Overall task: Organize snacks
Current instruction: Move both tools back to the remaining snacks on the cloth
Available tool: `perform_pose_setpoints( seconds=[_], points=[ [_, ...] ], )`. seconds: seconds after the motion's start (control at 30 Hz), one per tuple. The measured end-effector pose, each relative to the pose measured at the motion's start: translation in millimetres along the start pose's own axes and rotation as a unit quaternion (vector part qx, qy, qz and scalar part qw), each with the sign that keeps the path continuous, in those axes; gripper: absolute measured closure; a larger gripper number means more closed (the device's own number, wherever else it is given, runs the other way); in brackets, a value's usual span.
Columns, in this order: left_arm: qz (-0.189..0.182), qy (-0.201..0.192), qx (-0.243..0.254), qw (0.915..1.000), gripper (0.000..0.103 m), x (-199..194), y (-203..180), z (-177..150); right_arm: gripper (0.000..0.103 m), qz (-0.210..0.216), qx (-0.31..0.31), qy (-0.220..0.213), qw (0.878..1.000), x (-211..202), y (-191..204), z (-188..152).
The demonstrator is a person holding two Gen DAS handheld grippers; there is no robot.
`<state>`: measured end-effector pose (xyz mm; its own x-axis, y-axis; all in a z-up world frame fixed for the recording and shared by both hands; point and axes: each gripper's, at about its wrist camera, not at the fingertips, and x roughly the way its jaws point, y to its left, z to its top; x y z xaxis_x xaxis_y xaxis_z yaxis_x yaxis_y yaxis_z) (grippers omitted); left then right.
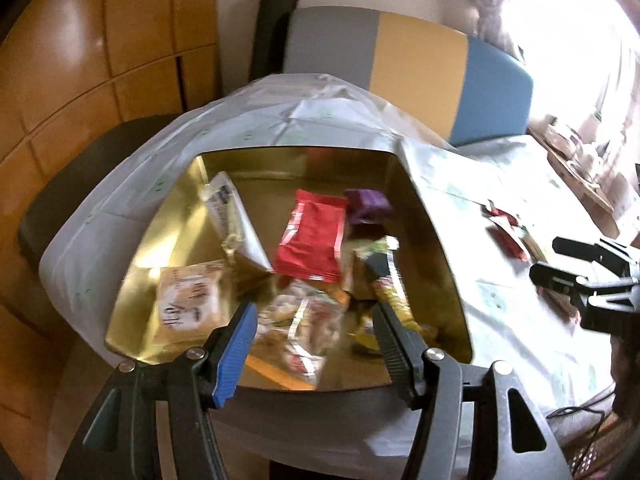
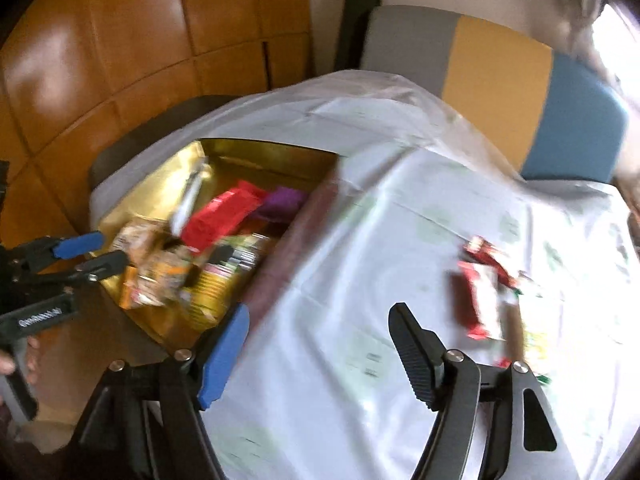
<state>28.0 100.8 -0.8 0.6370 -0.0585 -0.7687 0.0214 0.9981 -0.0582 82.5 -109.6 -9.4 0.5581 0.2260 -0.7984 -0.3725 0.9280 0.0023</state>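
— Gold tin [image 1: 436, 240]?
— On the tablecloth [image 1: 500, 320], holding a red packet [image 1: 312, 240], a purple packet [image 1: 366, 204] and more.
— Left gripper [image 1: 314, 320]?
— Above the tin, spread wide, empty.
— Right gripper [image 2: 320, 334]?
— Wide, empty, over cloth; loose red wrappers [image 2: 480, 296] beside it.

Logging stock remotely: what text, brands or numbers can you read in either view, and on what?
No text reads cleanly.
Beige snack packet in the gold tin: dark handwritten-style marks, blurred.
Left gripper body: white lettering, too blurred.
Red packet, purple packet, snacks on the tablecloth: print unreadable.
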Motion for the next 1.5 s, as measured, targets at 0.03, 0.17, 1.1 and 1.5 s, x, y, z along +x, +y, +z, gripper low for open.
perform_pose_setpoints(
  seconds=[0.03, 0.17, 1.1, 1.5],
  points=[
    [-0.004, 0.001, 0.006, 1.0, 0.042, 0, -5, 0, 0.026, -0.006, 0.003, 0.003, 1.0, -2, -9, -3],
    [-0.015, 0.005, 0.024, 0.9996, 0.042, 1, -21, -1, 0.023, -0.033, 0.021, 0.015, 0.999, -8, -47, -15],
    [-0.11, 0.042, 0.155, 0.9809, 0.042, 18, -145, 16, 0.012, -0.124, 0.378, 0.05, 0.916, -26, -257, -86],
    [-0.139, 0.106, 0.155, 0.9723, 0.036, 81, -218, 54, 0.01, -0.114, 0.406, 0.025, 0.906, -38, -262, -86]
  ],
)
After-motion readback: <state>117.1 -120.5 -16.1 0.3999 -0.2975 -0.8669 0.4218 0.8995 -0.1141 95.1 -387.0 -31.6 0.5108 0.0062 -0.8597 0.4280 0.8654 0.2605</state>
